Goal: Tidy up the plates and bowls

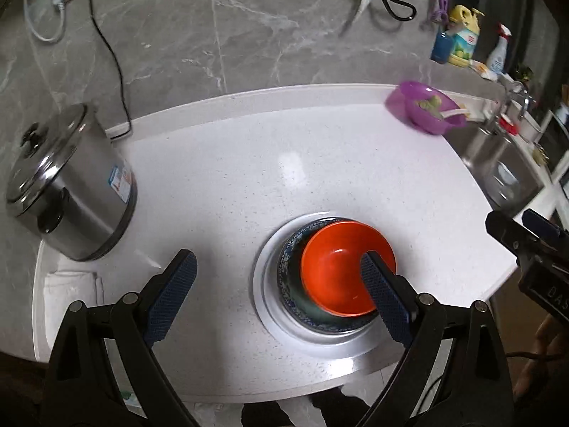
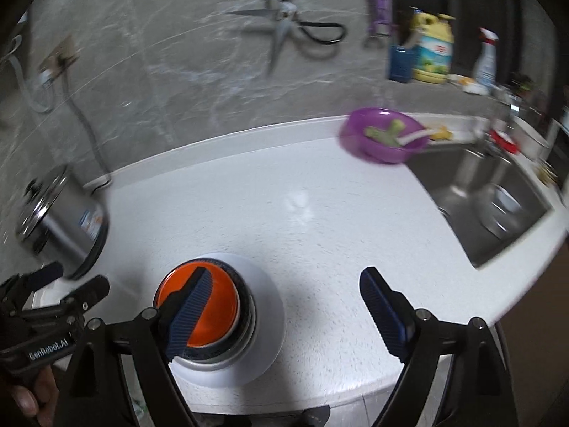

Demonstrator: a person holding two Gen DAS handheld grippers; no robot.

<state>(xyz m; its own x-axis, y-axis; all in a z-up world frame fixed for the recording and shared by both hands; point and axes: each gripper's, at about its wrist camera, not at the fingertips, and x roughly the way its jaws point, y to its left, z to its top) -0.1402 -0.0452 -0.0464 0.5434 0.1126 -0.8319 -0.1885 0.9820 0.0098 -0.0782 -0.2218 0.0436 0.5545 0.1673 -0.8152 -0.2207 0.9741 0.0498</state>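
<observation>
An orange bowl (image 1: 338, 270) sits nested in a dark blue patterned bowl (image 1: 290, 277), which stands on a white plate (image 1: 270, 320) near the counter's front edge. The same stack shows in the right wrist view: orange bowl (image 2: 220, 295), white plate (image 2: 266, 316). My left gripper (image 1: 281, 295) is open and empty above the stack's left side, its right finger in front of the orange bowl. My right gripper (image 2: 284, 313) is open and empty above the stack's right side, its left finger in front of the orange bowl. Each gripper shows at the edge of the other's view.
A steel pot with lid (image 1: 67, 188) stands at the counter's left. A purple bowl with food scraps (image 1: 423, 106) sits at the back right by the steel sink (image 2: 494, 206). Bottles (image 2: 432, 49) line the back ledge. Scissors (image 2: 284, 32) hang on the wall. A white cloth (image 1: 71, 284) lies front left.
</observation>
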